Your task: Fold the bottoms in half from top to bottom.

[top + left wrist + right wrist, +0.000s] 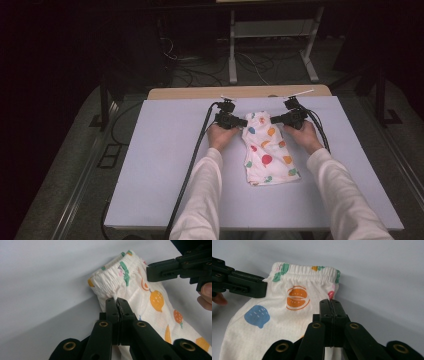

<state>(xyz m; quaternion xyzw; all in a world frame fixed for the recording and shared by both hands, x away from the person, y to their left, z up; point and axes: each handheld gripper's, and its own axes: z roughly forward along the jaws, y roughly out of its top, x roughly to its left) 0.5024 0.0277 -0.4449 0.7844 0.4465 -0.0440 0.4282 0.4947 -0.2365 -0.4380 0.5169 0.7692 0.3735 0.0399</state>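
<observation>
A small white cotton garment printed with coloured fruit shapes [267, 150], with an elastic gathered waistband, lies flat on the pale lavender tabletop [160, 165], a little right of centre. Its waistband end points away from the person; the opposite end lies nearer the front edge.

Left gripper [242, 122]: held in the person's left hand [220, 136], jaws pressed together on the garment's left edge just below the waistband. In the left gripper view the closed jaws pinch a fold of white fabric [117, 302], and the right gripper [150, 272] reaches in from the upper right, touching the opposite side of the cloth.

Right gripper [274, 119]: held in the person's right hand [306, 136], jaws likewise closed on the garment's right edge near the waistband. In the right gripper view the jaws meet on the cloth [331, 301] beside a pink print, with an orange-slice print [297, 298] and a blue strawberry print [257, 315] further across.

Both forearms wear white sleeves [202, 200]. Black cables [192, 165] trail from each gripper toward the front of the table. A white metal frame [272, 30] stands on the dark floor beyond the table.
</observation>
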